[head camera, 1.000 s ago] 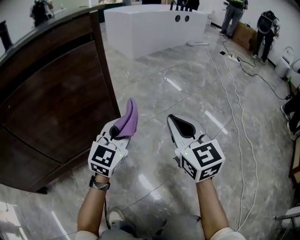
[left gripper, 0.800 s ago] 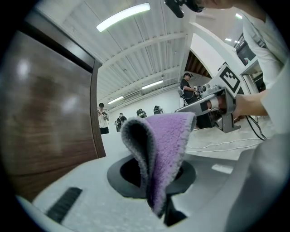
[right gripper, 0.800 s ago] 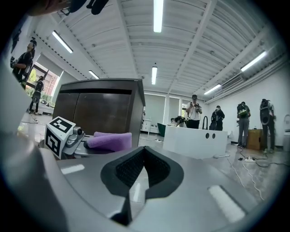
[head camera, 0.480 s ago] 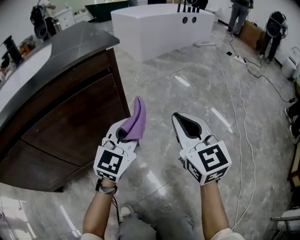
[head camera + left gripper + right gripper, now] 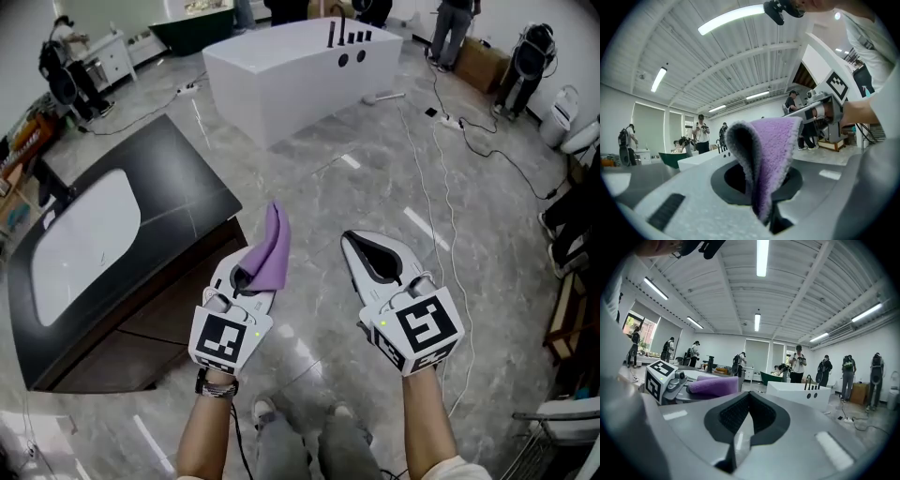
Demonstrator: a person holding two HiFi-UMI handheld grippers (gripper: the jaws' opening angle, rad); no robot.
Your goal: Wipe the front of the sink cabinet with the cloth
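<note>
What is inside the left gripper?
A purple cloth, pinched in the left gripper. Its folded end sticks out; the pinched part is hidden between the jaws.

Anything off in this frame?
Nothing spilled or damaged. The cloth is clamped upright in the left gripper, clear of the cabinet. The right gripper is shut and empty. Only oddity: loose cables trail across the floor at right.

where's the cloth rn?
Head view, centre-left: the cloth is pinched in the left gripper, over the floor just right of the sink cabinet.
</note>
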